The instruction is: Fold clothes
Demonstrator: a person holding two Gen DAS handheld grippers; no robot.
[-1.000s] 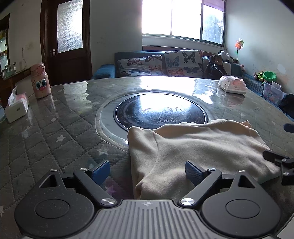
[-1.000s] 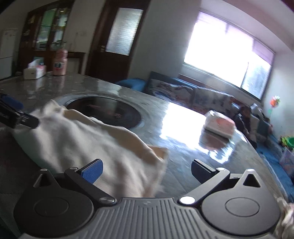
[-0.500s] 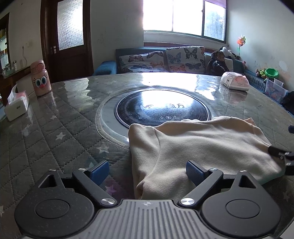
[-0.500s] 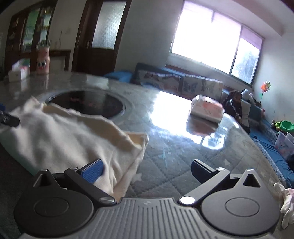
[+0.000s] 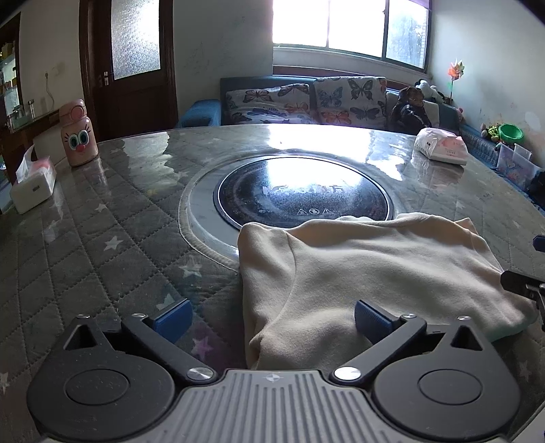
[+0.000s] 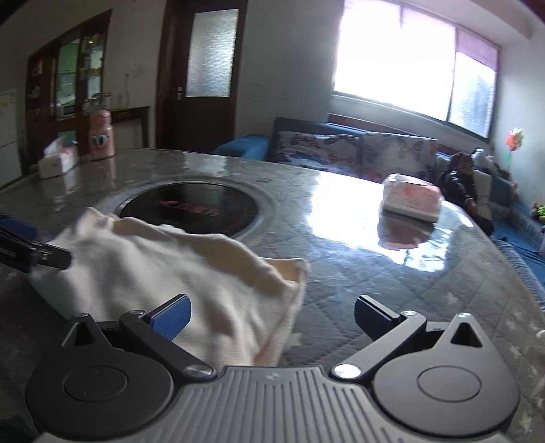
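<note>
Between the spread fingers of the left gripper (image 5: 270,315), the near-left corner of the folded cream fleece garment (image 5: 371,276) is lying loose; the jaws are opening wide, and neither blue pad is pressing the cloth, the left pad standing over bare table and the right pad sitting just above the fabric. On the garment's other side, the right gripper (image 6: 270,315) is also standing wide open, gripping nothing: its left pad is hovering over the cloth's near-right corner, its right pad over bare surface. Each gripper's dark fingertip is showing at the edge of the other's view, close beside the garment's ends.

Open room is lying left of the garment and to its right, where the grey quilted, star-patterned tabletop under glossy cover (image 5: 102,238) is bare. Beyond the garment, its far edge is just overlapping the rim of the round black cooktop inset (image 5: 303,196) at the table's centre. A pink cartoon-faced bottle (image 5: 77,134) and a white tissue box (image 5: 34,185) are sitting near the far-left edge; a pink-and-white tissue pack (image 5: 441,146) is resting near the far-right edge. Behind, a butterfly-print sofa (image 5: 306,100) is standing under a bright window (image 5: 347,27).
</note>
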